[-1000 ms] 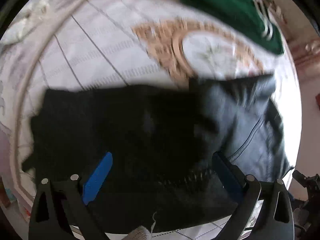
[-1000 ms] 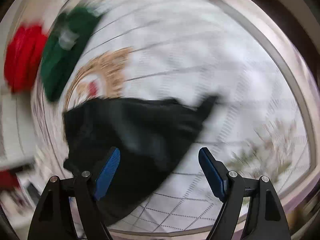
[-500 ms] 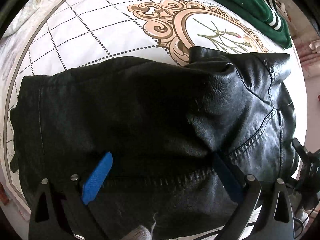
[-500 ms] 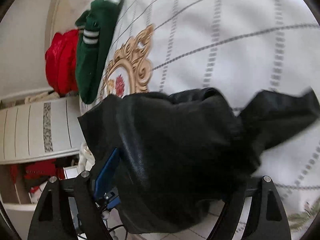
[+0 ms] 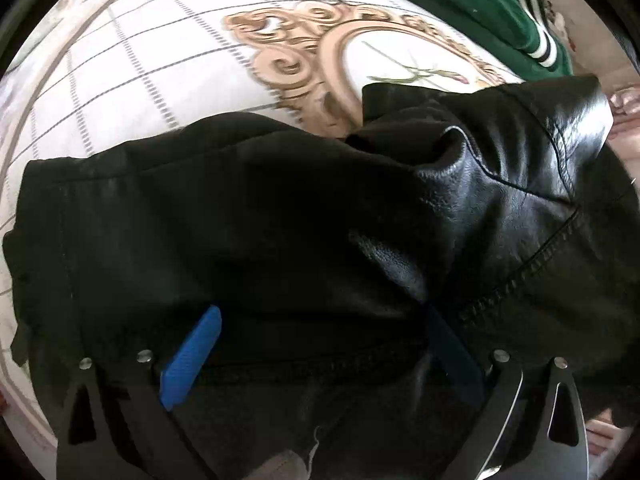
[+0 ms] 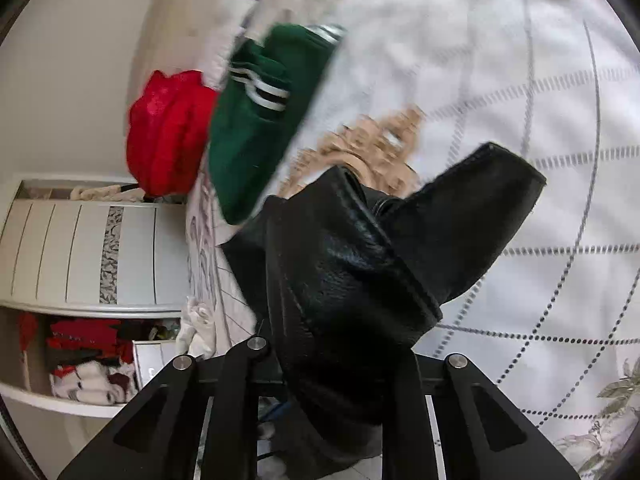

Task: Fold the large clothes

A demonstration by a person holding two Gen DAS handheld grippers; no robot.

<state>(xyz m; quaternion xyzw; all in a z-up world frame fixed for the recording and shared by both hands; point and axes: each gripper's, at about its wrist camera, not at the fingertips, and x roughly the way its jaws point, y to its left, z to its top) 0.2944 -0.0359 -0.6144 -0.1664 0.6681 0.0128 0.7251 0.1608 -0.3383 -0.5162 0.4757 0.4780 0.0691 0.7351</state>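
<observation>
Right gripper point(image 6: 340, 364) just clamped down on a fold of the black leather jacket point(image 5: 320, 240), lifting that bit off the white patterned bedspread point(image 5: 140, 68). Left gripper point(image 5: 320, 344) spread wide over the rest, gripping nothing. Green garment point(image 6: 256, 128) lying further back.

- The black leather jacket point(image 6: 340, 280) bunches between the right gripper's fingers point(image 6: 404, 364), hiding their pads.
- Beyond them, the green garment point(image 6: 256, 128) and gold print blur.

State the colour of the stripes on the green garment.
White stripes on the green garment, clearest in the right wrist view.
</observation>
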